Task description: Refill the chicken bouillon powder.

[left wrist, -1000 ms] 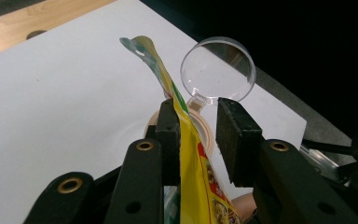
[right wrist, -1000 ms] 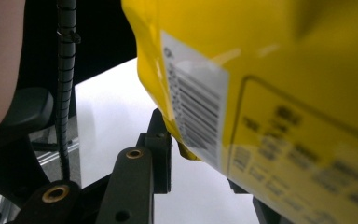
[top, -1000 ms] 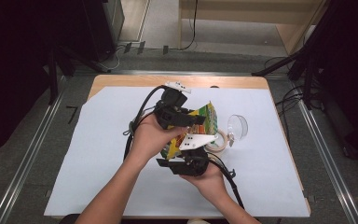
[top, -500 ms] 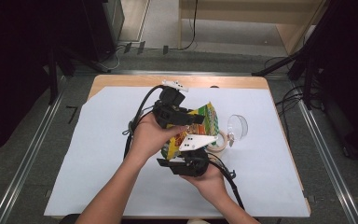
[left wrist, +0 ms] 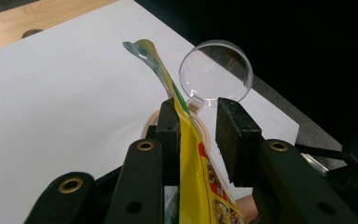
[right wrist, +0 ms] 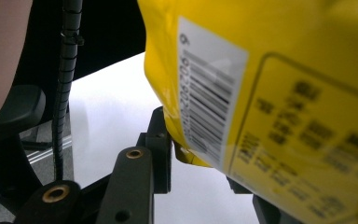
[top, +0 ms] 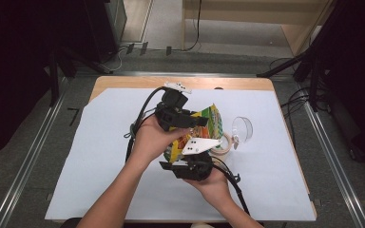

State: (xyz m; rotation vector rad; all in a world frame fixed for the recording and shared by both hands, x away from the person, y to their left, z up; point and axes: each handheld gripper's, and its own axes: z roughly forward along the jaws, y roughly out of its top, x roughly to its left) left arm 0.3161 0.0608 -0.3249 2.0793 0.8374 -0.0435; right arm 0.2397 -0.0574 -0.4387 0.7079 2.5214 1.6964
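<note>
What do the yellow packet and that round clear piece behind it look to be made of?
The yellow packet looks like thin glossy plastic film: printed, with a flattened, bent edge and a barcode label. The round clear piece seems hard transparent plastic, maybe a lid or lens; the table shows through and its rim catches light.

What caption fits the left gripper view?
Left gripper jaws straddle a yellow snack bag's edge above the white sheet, clear round lid beyond.

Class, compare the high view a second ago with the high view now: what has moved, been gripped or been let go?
Nothing visibly changed. The left gripper and right gripper stay where they were, with the yellow packet between them above the white sheet. The tape roll and the clear round lid lie in the same places beside it.
</note>
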